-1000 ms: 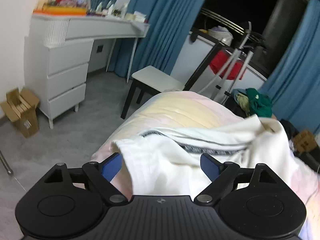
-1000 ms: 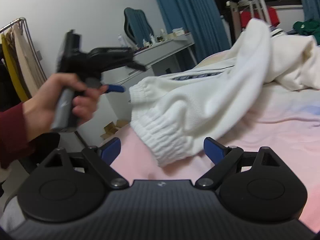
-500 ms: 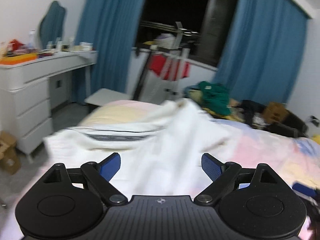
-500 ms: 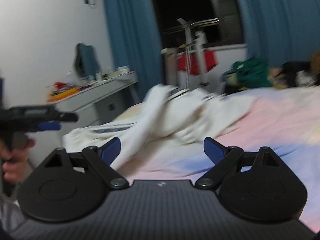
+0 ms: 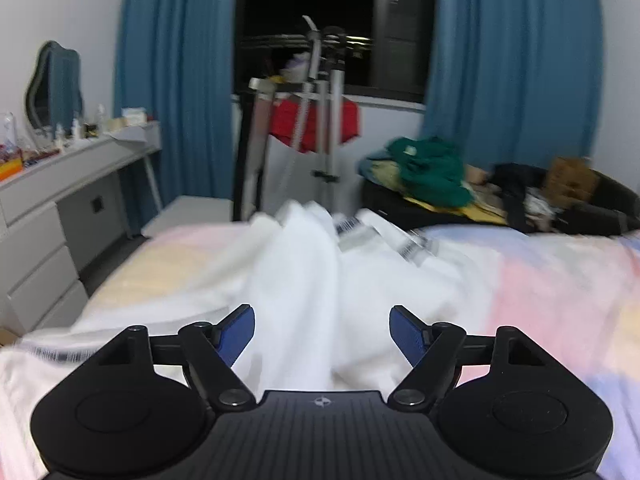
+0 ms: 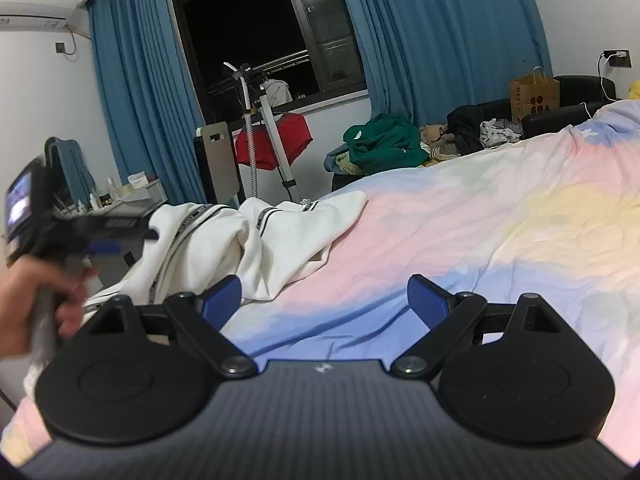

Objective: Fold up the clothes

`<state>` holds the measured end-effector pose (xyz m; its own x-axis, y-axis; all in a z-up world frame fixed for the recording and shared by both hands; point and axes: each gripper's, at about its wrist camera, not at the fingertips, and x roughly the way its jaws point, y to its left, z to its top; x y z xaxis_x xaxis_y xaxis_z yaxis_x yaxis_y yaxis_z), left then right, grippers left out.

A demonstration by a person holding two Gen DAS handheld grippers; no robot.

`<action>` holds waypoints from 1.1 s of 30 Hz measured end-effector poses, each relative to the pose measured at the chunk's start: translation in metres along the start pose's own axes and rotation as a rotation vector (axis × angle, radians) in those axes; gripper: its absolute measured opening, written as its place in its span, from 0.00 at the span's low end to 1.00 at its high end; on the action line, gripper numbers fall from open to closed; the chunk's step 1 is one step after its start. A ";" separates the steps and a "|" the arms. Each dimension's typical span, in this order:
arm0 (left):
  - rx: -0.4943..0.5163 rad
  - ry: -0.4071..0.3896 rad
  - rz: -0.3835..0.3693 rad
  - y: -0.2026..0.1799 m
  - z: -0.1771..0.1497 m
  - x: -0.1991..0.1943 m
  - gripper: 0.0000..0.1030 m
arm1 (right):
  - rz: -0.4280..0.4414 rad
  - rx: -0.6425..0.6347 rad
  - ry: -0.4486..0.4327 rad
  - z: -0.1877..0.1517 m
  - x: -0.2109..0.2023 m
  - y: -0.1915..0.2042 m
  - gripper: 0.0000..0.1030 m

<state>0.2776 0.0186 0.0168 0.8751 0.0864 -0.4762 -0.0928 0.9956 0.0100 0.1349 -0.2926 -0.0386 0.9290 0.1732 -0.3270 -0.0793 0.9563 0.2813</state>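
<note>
White garment [image 5: 304, 280] lies rumpled on bedspread [image 6: 460, 232]; left tongs [image 5: 322, 334] and right tongs [image 6: 324, 298] spread, empty.

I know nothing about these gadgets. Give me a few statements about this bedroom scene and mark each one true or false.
1. The white garment lies crumpled on the bed. True.
2. The right gripper is clamped on the garment. False: its jaws are open, with only bedding between them.
3. The left gripper is open. True: its jaws stand apart above the garment.
4. A yellow cloth hangs on the rack by the window. False: the cloth there is red.
5. A green garment lies in a pile beyond the bed. True.
</note>
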 end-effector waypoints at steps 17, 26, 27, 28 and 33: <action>0.192 -0.138 -0.055 -0.037 0.018 -0.017 0.06 | -0.031 0.024 0.015 -0.007 0.013 -0.011 0.89; 0.489 -0.150 -0.341 -0.062 -0.104 -0.166 0.06 | 0.037 0.051 0.027 -0.009 0.001 -0.009 0.88; 0.506 -0.110 -0.370 -0.066 -0.120 -0.172 0.06 | 0.050 0.054 0.029 -0.010 -0.001 -0.009 0.88; 0.523 -0.071 -0.399 -0.069 -0.136 -0.178 0.06 | 0.062 0.056 0.031 -0.010 -0.003 -0.008 0.88; 0.436 0.081 -0.421 -0.071 -0.181 -0.159 0.07 | 0.125 0.071 0.042 -0.012 -0.011 -0.005 0.88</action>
<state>0.0593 -0.0725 -0.0678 0.7538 -0.3033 -0.5829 0.4708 0.8682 0.1571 0.1211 -0.2963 -0.0468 0.8975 0.3011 -0.3223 -0.1665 0.9080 0.3845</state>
